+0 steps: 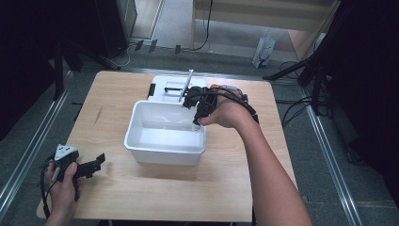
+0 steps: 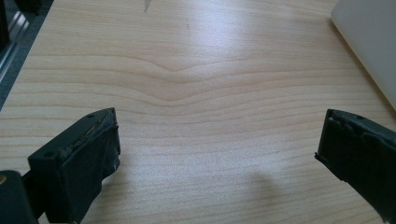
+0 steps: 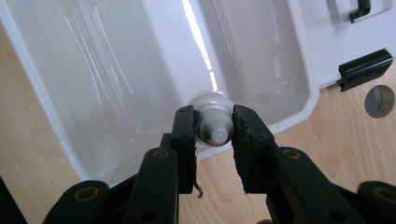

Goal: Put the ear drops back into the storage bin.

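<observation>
At centre frame in the right gripper view, we see the right hand-held gripper (image 3: 215,133) clamped on a small white tube (image 3: 214,122) over the tub (image 3: 46,100): light, smooth, likely slippery, best gripped near its cap.

Bare forearms, no sleeves; black left gripper (image 1: 87,165) with grey three-cornered plate, trailing cable; black right gripper (image 3: 214,133), round screws.

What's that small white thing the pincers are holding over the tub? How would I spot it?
Find the white plastic tub in the middle of the wooden table. At its right rim the right gripper pinches a small white bulb, rounded with a narrow tip. Nothing else is that small and round.
</observation>
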Demonstrator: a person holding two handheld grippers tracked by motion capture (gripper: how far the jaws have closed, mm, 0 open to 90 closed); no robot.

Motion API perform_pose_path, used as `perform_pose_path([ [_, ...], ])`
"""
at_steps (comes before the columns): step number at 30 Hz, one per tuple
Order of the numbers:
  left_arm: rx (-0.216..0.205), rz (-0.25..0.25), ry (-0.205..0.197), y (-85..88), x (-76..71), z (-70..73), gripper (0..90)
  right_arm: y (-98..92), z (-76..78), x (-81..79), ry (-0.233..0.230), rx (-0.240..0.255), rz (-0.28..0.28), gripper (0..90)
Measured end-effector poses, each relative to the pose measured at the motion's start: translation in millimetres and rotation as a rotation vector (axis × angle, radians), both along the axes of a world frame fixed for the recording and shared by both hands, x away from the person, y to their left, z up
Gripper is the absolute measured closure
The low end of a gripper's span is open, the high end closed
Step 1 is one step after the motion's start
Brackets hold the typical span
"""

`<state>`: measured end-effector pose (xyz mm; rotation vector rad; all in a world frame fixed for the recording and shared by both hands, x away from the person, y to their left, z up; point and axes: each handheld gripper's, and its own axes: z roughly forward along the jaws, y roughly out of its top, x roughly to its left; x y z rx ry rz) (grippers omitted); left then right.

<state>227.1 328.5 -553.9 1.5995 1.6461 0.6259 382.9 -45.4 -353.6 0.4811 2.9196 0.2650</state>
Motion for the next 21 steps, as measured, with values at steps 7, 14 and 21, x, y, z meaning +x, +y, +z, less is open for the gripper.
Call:
perform_pose_path([
  [7,0.002,-0.001,0.001,-0.1,0.2,0.0,0.1,-4.0,-22.9,2.7,0.014,-0.010,0.037,72.1],
  [14,0.002,0.000,-0.001,-0.2,0.3,-0.2,0.1,-4.3,-37.5,3.6,0.021,-0.024,0.088,72.1],
  [21,0.002,-0.001,-0.002,-0.3,0.3,-0.3,0.1,2.9,-56.2,3.5,0.020,-0.078,0.140,72.1],
])
